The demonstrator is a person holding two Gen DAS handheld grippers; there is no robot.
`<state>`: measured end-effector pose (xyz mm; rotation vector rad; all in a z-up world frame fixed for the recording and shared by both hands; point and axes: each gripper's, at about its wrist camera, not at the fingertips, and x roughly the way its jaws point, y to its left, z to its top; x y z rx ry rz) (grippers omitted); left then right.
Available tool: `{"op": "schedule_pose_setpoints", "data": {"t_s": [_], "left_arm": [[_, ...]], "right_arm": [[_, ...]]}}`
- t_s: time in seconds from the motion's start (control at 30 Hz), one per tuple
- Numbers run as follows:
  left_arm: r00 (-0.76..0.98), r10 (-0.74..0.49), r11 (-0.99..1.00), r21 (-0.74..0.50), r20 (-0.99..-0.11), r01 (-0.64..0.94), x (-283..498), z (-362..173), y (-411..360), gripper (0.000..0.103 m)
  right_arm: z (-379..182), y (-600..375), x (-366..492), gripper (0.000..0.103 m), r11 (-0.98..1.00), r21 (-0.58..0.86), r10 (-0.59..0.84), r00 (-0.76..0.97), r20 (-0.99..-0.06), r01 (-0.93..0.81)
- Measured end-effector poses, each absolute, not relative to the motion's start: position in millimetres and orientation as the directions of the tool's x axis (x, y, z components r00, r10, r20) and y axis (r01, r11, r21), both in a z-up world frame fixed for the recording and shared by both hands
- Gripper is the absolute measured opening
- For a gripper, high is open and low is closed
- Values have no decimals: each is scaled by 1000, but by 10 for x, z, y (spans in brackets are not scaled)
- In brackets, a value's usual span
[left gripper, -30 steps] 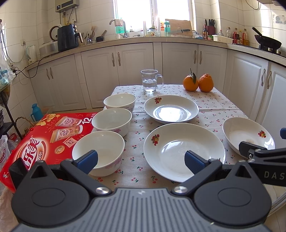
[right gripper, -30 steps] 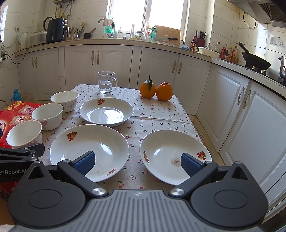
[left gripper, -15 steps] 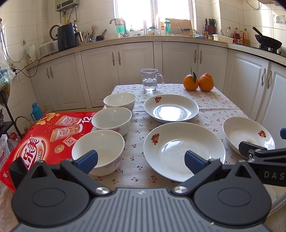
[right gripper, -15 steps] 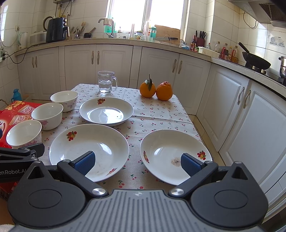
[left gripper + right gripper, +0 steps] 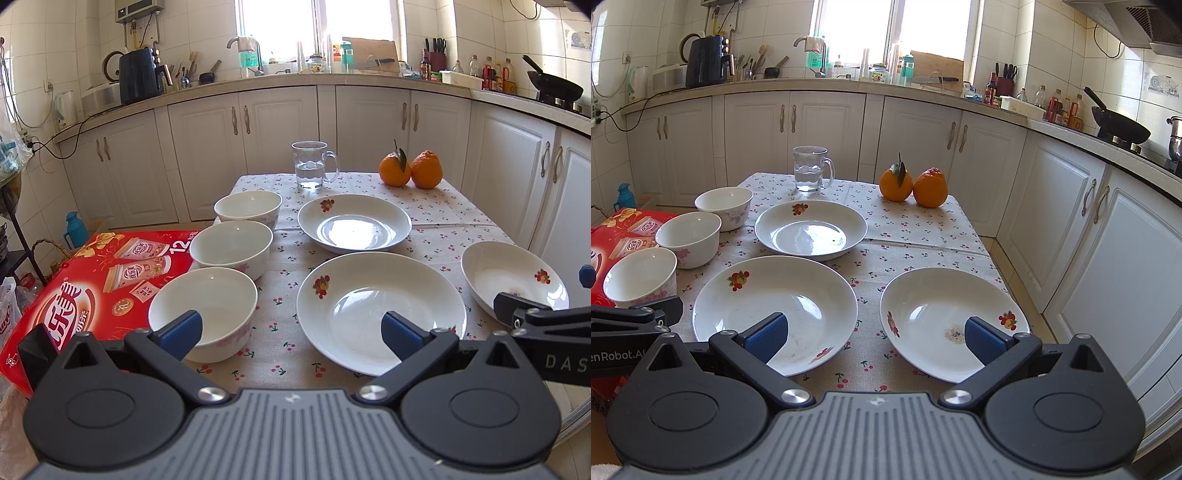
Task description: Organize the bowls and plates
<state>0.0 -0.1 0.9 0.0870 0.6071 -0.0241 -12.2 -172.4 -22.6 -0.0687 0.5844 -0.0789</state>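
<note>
The left gripper (image 5: 291,330) is spread wide and holds nothing, its blue pads (image 5: 183,328) hanging above the table's near edge, touching no dish; the right gripper (image 5: 875,334) is likewise released and empty, hovering at the near edge by the right corner.

Three white plates with fruit prints lie apart: the largest plate (image 5: 380,310) by the near edge, a deep plate (image 5: 955,321) at the near right corner with a brownish smear inside, a third plate (image 5: 354,227) at the middle; three white bowls with faint pink flowers line the left edge: near bowl (image 5: 203,308), middle bowl (image 5: 232,249), far bowl (image 5: 248,207); none are stacked.

On the cherry-print tablecloth (image 5: 919,230), at the far edge, stand one glass mug (image 5: 313,170) of water and two oranges (image 5: 410,168) touching; one red carton (image 5: 74,291) sits beside the left edge.
</note>
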Motion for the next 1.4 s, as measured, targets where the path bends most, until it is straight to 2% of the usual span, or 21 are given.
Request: {"op": "schedule_pose_setpoints", "data": {"t_s": [0.97, 1.4], "left_arm": [[815, -2, 995, 78, -580, 58, 42, -23, -14, 102], [813, -82, 988, 59, -576, 142, 283, 35, -74, 102]], "right_arm": [[-266, -1746, -87, 103, 995, -84, -94, 825, -557, 57], [-224, -1914, 48, 103, 999, -45, -44, 832, -553, 23]]}}
